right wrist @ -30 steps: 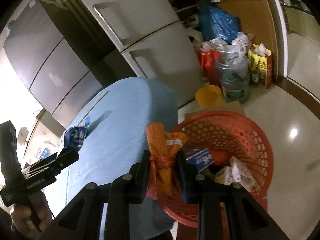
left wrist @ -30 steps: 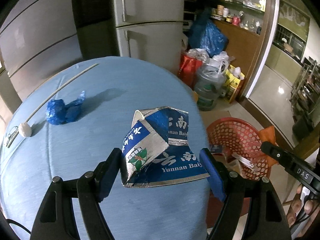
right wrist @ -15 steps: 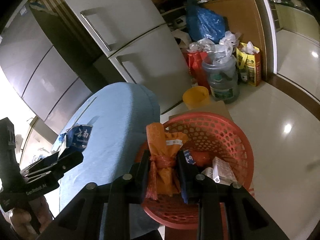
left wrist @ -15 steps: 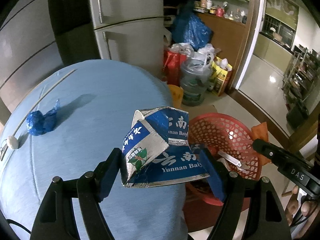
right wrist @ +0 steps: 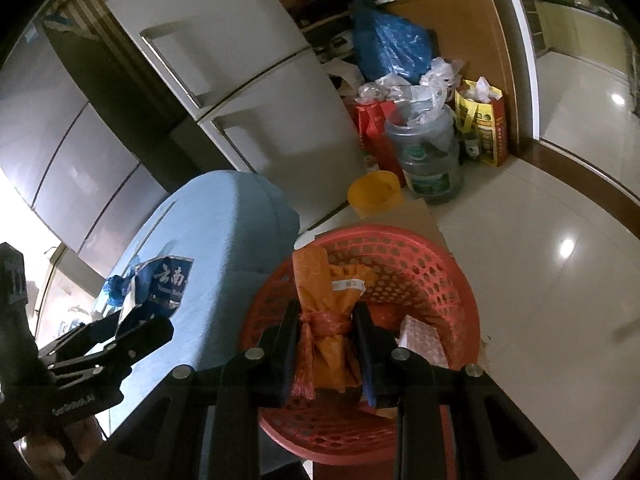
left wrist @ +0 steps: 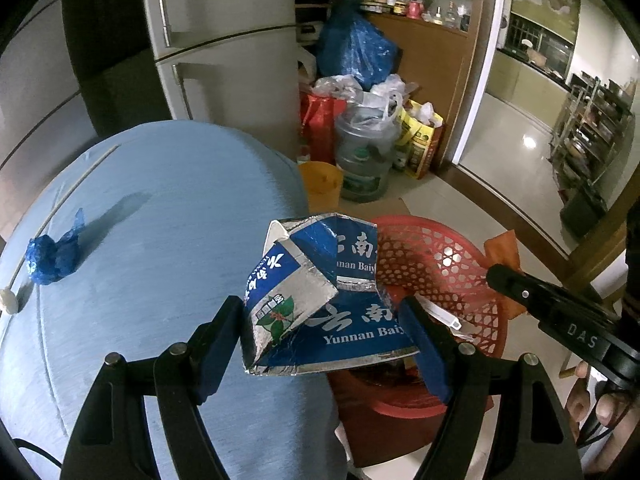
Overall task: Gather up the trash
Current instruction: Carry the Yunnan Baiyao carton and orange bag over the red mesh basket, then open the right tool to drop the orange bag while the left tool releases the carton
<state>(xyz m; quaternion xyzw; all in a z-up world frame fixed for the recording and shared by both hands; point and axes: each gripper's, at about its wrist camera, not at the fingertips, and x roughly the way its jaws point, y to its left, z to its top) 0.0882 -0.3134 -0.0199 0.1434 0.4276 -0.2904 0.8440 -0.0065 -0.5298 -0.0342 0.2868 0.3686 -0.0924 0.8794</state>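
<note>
My left gripper (left wrist: 324, 320) is shut on a crushed blue and silver carton (left wrist: 320, 300), held over the right edge of the blue table (left wrist: 160, 240) beside the red basket (left wrist: 440, 264). The same carton (right wrist: 166, 282) shows at the left of the right wrist view. My right gripper (right wrist: 326, 340) is shut on an orange wrapper bundle (right wrist: 328, 312) tied with red string, held above the red mesh basket (right wrist: 440, 280), which holds several pieces of trash. A crumpled blue plastic scrap (left wrist: 52, 256) lies on the table at far left.
A thin white stick (left wrist: 60, 200) lies along the table's left edge. Behind stand a grey fridge (left wrist: 224, 60), a yellow tub (left wrist: 322, 184), a water jug (left wrist: 364, 152), red and yellow bags and a blue sack (left wrist: 360, 52). Tiled floor (right wrist: 560, 260) opens to the right.
Both grippers have moved to the right toward the red basket with their loads. The carton now hangs at the table's edge, and the orange bundle sits further over the basket.
</note>
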